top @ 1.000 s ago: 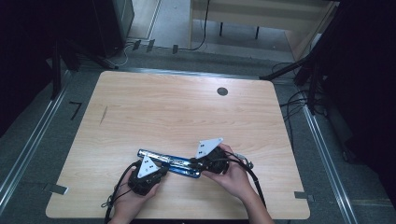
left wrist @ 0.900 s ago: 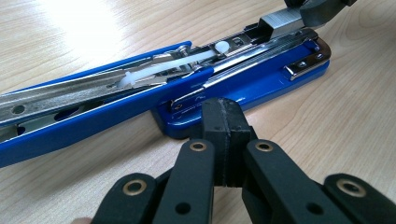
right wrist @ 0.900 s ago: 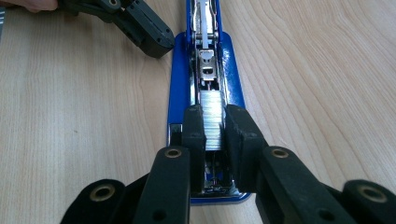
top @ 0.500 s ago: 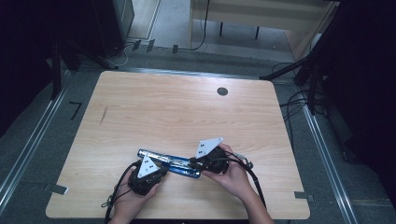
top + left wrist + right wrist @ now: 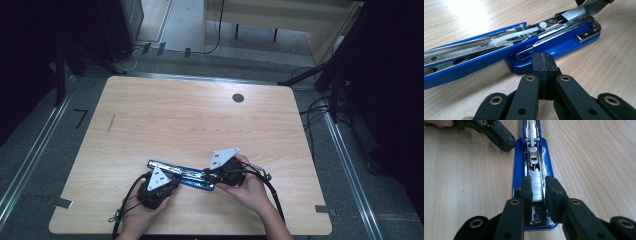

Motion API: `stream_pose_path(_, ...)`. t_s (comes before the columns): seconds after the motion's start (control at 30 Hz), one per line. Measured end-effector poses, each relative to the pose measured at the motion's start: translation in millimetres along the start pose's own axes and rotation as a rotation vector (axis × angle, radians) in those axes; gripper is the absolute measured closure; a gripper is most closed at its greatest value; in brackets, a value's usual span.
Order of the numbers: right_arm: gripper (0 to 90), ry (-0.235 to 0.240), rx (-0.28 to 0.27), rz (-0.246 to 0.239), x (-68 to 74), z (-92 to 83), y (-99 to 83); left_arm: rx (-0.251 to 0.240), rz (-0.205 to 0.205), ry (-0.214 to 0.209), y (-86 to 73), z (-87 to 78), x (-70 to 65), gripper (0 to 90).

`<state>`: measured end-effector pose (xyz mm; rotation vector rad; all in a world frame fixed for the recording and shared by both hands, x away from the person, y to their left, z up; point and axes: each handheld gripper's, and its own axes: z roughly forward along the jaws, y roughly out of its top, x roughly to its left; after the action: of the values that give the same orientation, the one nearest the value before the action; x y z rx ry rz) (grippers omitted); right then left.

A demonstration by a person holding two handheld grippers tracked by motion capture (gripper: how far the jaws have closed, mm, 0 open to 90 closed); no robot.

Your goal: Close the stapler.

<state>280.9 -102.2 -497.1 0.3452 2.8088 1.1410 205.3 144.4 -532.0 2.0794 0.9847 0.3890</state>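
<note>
A blue stapler (image 5: 182, 175) lies opened out flat near the table's front edge, its metal magazine facing up. My right gripper (image 5: 537, 185) straddles a silver strip of staples (image 5: 536, 186) that lies in the magazine (image 5: 533, 150). Its jaws have just been opening a little; one pad touches the strip and a thin gap shows at the other. My left gripper (image 5: 545, 61) is shut with nothing in it, and its tips rest against the edge of the stapler's blue base (image 5: 564, 43). In the high view the left gripper (image 5: 175, 181) and the right gripper (image 5: 205, 176) meet the stapler from opposite ends.
The wooden table (image 5: 200, 120) has a round cable hole (image 5: 238, 98) at the back right and a dark scratch (image 5: 111, 122) at the left. Cables trail from both grippers over the front edge. Metal rails run along the floor on both sides.
</note>
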Motion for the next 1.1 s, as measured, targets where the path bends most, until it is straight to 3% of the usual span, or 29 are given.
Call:
stream_pose_path(0.17, 77.5, -0.001, -0.008, 0.013, 0.4, -1.8, -1.0, -0.002, -0.002, -0.001, 0.0, 0.1, 0.0, 90.0)
stream_pose_path(0.43, 86.3, -0.026, -0.056, 0.048, 2.0, -6.4, -3.9, -0.007, -0.008, -0.004, -0.2, -0.1, 0.6, 90.0)
stream_pose_path(1.1, 89.0, -0.137, -0.190, 0.207, 6.0, -16.0, -19.4, -0.021, -0.048, 0.014, -1.5, -2.7, 5.3, 90.0)
